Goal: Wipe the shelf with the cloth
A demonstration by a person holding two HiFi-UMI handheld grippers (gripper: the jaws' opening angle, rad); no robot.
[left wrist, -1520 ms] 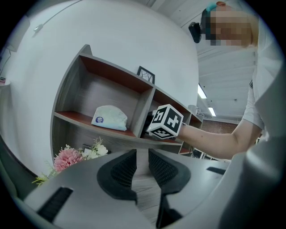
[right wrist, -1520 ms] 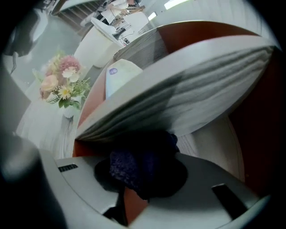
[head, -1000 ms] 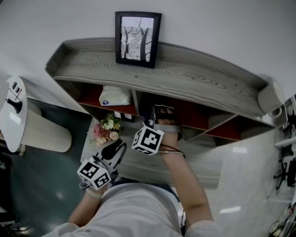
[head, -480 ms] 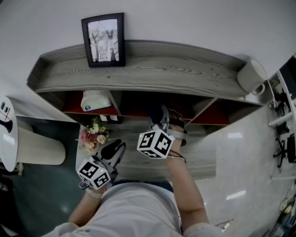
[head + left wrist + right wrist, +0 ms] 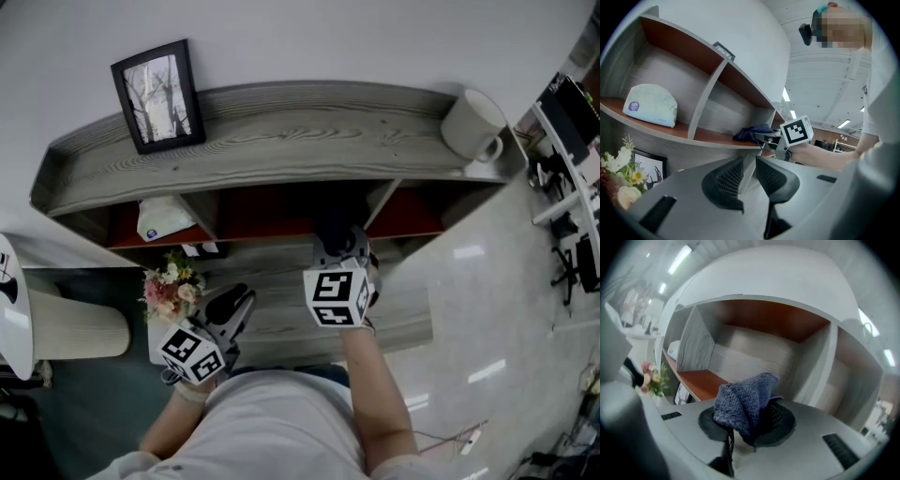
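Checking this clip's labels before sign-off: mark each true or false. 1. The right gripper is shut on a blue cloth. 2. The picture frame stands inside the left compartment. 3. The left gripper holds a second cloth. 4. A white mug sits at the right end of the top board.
1. True. The right gripper is clamped on the blue cloth.
2. False. The picture frame stands on the top board; the left compartment holds a white packet.
3. False. The left gripper has nothing between its jaws.
4. True. The white mug sits there.
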